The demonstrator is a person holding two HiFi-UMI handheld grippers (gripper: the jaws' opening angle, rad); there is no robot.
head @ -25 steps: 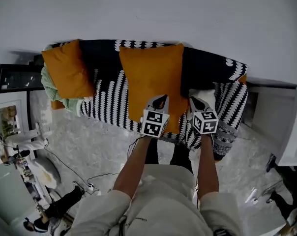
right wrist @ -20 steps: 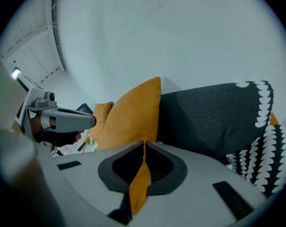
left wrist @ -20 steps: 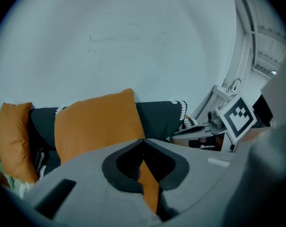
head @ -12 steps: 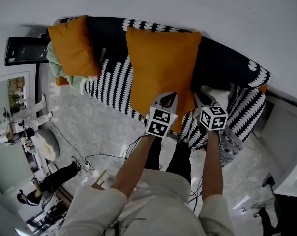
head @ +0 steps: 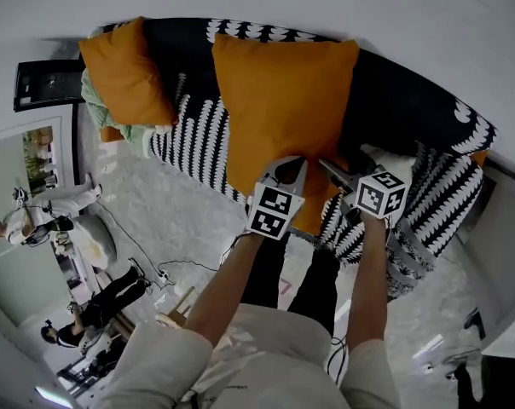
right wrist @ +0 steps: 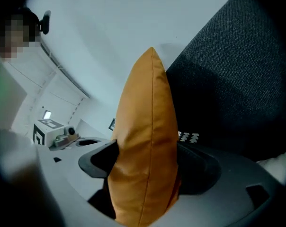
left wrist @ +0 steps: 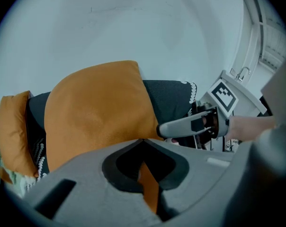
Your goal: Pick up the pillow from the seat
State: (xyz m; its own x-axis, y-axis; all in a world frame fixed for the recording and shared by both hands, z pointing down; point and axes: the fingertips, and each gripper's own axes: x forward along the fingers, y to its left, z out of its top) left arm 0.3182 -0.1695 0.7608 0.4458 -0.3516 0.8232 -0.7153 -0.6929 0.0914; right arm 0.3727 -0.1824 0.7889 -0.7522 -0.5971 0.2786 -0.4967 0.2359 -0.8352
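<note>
A large orange pillow (head: pixel 283 100) stands upright against the black back of the sofa (head: pixel 411 113). My left gripper (head: pixel 290 167) is shut on the pillow's thin lower edge (left wrist: pixel 147 188), seen pinched between its jaws in the left gripper view. My right gripper (head: pixel 341 173) sits at the pillow's lower right corner. Its jaws have just been opening, and the pillow's thick edge (right wrist: pixel 145 145) stands between them. The right gripper (left wrist: pixel 192 124) also shows in the left gripper view, beside the pillow (left wrist: pixel 95 117).
A second orange pillow (head: pixel 125 71) leans on the sofa's left end over a pale green cloth (head: pixel 104 113). A black-and-white patterned throw (head: pixel 198 143) covers the seat. A white wall is behind, a cabinet (head: pixel 513 254) to the right, and people stand at the lower left.
The right gripper's jaws have gone from closed to spread around the pillow's edge. Both grippers have sunk a little at the pillow's lower edge. The left gripper keeps its hold.
</note>
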